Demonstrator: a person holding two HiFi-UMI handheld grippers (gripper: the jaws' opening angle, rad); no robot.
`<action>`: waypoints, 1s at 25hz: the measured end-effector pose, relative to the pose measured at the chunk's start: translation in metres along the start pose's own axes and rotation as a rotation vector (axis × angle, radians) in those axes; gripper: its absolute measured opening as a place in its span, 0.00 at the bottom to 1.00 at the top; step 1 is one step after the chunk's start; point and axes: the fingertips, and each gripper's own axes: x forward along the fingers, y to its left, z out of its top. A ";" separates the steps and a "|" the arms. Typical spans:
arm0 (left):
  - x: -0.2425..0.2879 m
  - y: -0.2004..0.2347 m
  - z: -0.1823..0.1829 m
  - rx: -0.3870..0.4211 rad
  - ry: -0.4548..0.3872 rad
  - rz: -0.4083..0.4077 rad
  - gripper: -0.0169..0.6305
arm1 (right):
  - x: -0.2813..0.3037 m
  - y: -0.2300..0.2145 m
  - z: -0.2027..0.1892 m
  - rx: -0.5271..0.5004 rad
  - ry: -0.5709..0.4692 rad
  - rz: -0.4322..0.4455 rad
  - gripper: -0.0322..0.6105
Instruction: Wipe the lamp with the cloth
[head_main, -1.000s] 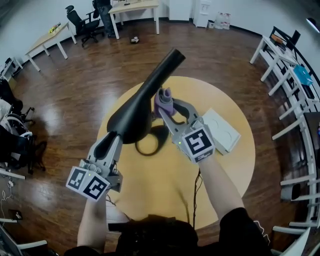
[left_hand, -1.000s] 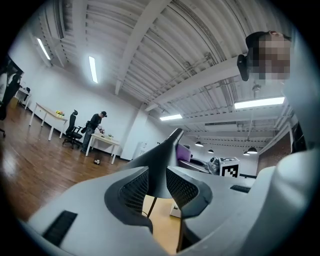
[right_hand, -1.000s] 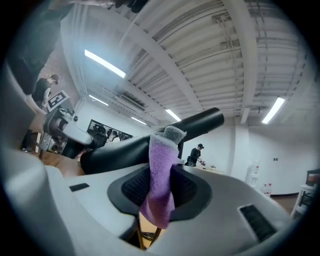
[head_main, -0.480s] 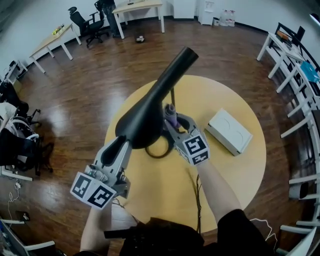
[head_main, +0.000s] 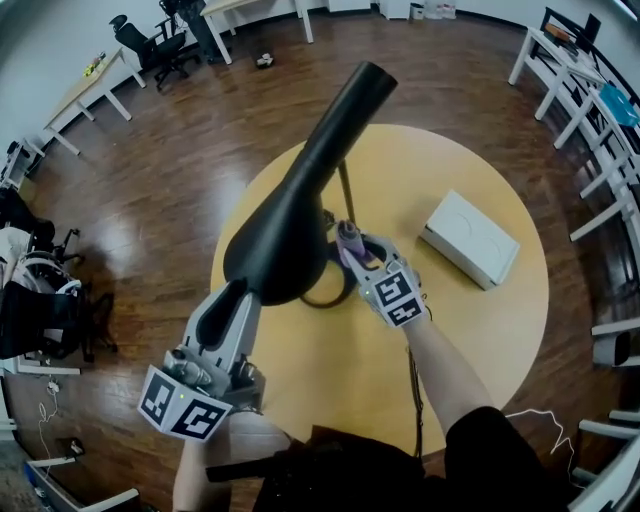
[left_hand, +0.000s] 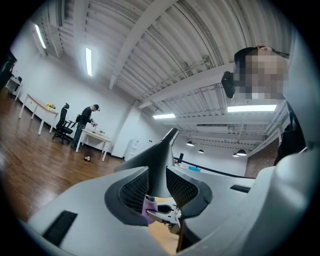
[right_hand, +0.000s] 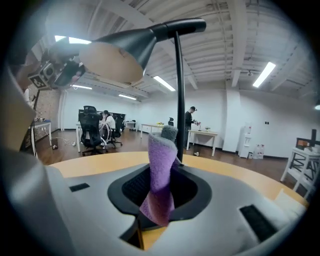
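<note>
In the head view, the left gripper (head_main: 236, 300) comes in from 7 o'clock, its marker cube at the bottom left of the frame. Its jaws are clamped on the lamp (head_main: 285, 235): they pinch the near edge of the black shade (head_main: 270, 250), whose long neck runs off toward 1 o'clock. In the left gripper view the pads (left_hand: 131, 192) grip a thin black wall of the shade (left_hand: 159, 165), which rises straight ahead at 12 o'clock.

The ring-shaped base (head_main: 322, 296) lies on the round yellow table (head_main: 330, 380), partly under the shade. The thin stem (head_main: 345, 195) shows just right of the shade.

At 3 o'clock from the shade the right gripper (head_main: 356, 252) reaches in from 5 o'clock. Its jaws are closed on the purple cloth (head_main: 349, 238), which sticks out past the fingertips beside the stem. The right gripper view shows the cloth (right_hand: 161, 175) pinched upright between the pads, with a grey tip. The stem (right_hand: 179, 100) stands directly behind it; whether the two touch I cannot tell. There the shade (right_hand: 120, 50) hangs at 11 o'clock, open face down.

A white box (head_main: 470, 238) sits apart at 3 o'clock on the table. Desks and chairs (head_main: 140, 45) stand on the wood floor at 11 o'clock.
</note>
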 end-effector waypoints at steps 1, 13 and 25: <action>0.000 -0.001 0.000 0.002 0.002 -0.003 0.17 | 0.001 -0.002 -0.011 0.010 0.022 -0.013 0.20; -0.003 0.008 0.001 -0.018 -0.026 0.012 0.10 | -0.010 -0.029 -0.127 0.184 0.427 -0.046 0.20; -0.003 0.012 0.002 0.001 -0.065 0.100 0.13 | -0.026 -0.105 0.034 0.254 -0.073 -0.131 0.20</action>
